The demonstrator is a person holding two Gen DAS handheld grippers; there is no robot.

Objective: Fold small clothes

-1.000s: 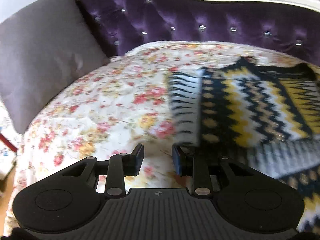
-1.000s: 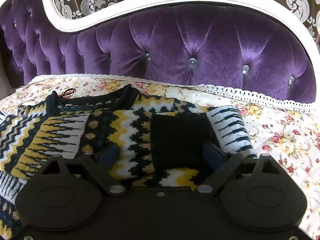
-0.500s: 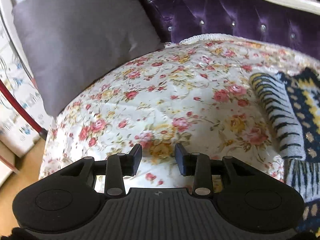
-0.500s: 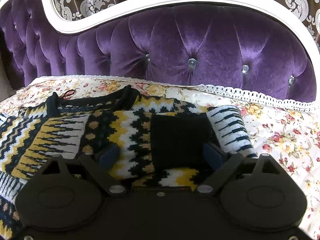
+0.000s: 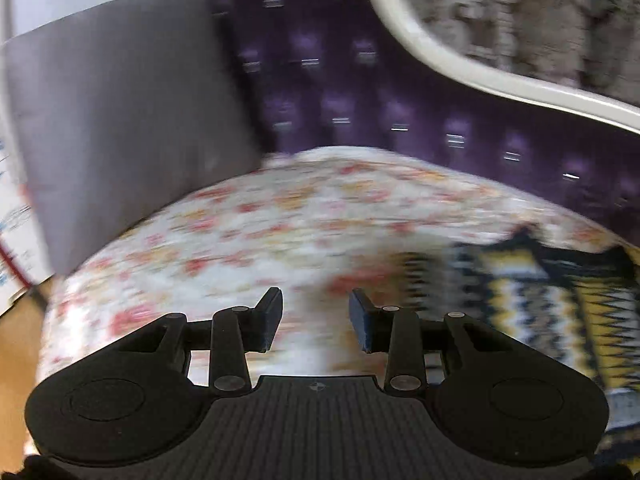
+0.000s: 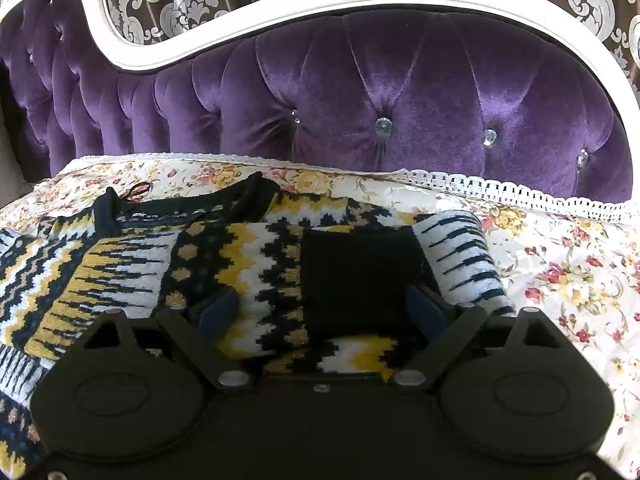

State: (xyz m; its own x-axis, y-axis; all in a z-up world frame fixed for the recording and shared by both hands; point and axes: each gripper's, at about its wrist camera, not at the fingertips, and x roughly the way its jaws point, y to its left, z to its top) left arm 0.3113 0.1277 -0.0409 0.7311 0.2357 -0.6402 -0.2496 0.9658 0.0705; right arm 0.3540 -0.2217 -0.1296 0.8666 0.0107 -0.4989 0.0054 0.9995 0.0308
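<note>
Patterned knit sweater [image 6: 240, 264], being kept flat on the floral cover [image 6: 560, 272] before the purple headboard [image 6: 360, 92], straddled by the wide, empty right gripper [image 6: 322, 312]; left gripper [image 5: 316, 320], narrow and empty, being blurred beside it, risking the folded sleeve being snagged.

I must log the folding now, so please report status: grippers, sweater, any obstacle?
Left gripper open, empty, over floral cover. Right gripper open wide over sweater, sleeves folded in. Grey cushion off to the side, no obstacle.
</note>
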